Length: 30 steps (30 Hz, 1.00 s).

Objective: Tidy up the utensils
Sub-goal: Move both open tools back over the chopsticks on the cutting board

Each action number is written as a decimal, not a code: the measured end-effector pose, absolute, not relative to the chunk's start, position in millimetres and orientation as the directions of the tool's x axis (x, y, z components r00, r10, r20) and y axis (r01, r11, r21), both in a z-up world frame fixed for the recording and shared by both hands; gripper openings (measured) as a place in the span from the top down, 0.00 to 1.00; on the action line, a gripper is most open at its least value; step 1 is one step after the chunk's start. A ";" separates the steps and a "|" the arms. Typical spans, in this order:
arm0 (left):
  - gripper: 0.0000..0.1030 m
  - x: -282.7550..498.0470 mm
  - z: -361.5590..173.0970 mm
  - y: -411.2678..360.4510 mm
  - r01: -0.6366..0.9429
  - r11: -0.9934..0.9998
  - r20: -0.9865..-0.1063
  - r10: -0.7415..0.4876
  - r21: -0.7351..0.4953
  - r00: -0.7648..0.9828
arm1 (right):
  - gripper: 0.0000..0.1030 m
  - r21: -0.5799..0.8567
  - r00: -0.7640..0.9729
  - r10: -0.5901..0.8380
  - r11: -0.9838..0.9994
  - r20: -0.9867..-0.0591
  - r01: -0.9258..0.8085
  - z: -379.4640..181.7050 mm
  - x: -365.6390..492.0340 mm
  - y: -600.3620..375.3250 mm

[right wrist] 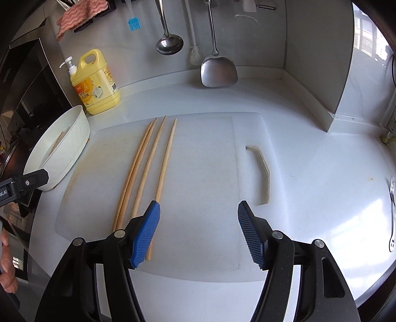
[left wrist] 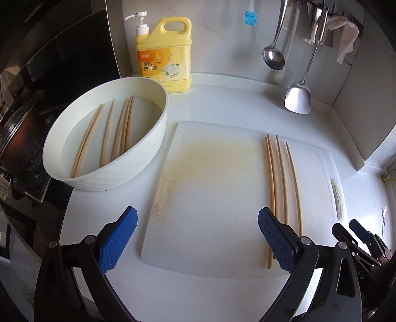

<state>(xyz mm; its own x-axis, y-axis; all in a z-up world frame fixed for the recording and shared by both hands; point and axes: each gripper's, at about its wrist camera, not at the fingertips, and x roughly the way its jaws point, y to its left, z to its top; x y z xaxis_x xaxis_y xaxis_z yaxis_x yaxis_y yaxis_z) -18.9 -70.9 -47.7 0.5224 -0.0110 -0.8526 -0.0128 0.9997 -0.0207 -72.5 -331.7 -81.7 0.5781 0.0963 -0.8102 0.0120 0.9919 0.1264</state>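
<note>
Left wrist view, from left to right: at ten o'clock a white oval basin (left wrist: 106, 138) holds about five wooden chopsticks in the basin (left wrist: 109, 135). Behind it, at eleven o'clock, stands a yellow dish soap jug (left wrist: 164, 55) with a white pump; its orange label carries Chinese characters too small to make out surely. A white cutting board (left wrist: 217, 178) fills the middle, stained yellowish on its left half, which is otherwise bare and open. Four chopsticks on the board (left wrist: 279, 178) lie side by side at three o'clock, near its right edge. The left gripper (left wrist: 198, 237) hangs above the board's near edge, its blue pads spread wide with nothing between them.

Right wrist view: the right gripper (right wrist: 198, 230) is also spread and empty, its left pad just over the nearest chopstick's end. On the white wall hang a blue silicone brush (right wrist: 135, 23), a steel ladle (right wrist: 168, 43) and a steel spatula (right wrist: 217, 69). At three o'clock a fork (right wrist: 392, 213) lies on the white countertop (right wrist: 321, 173).
</note>
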 end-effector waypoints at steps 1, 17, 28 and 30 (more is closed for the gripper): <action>0.06 -18.5 -49.8 -73.6 -0.005 1.000 -0.850 -0.010 -0.015 0.527 | 0.39 0.129 0.579 0.098 0.992 -0.809 0.013 -84.1 -69.5 -331.1; 0.06 -0.3 -80.1 -95.9 0.058 0.998 -0.838 -0.011 0.024 0.546 | 0.39 0.058 0.586 0.065 0.998 -0.808 -0.030 -117.5 -24.5 -298.2; 0.06 7.1 -93.6 -97.2 0.042 0.999 -0.850 -0.014 0.010 0.526 | 0.39 -0.007 0.591 0.032 0.998 -0.806 -0.064 -127.5 -18.2 -289.1; 0.06 8.1 -95.7 -98.5 0.041 0.999 -0.851 -0.018 0.005 0.525 | 0.39 -0.018 0.599 0.026 0.998 -0.801 -0.068 -127.4 -18.7 -290.6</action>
<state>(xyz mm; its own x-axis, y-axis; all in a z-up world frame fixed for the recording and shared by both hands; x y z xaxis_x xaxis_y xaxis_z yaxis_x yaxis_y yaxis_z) 8.1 -98.5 -95.7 0.5250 -0.0179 -0.8509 0.0414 0.9991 0.0045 -18.7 -290.6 -127.4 0.5985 0.0265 -0.8007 -0.0676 0.9976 -0.0175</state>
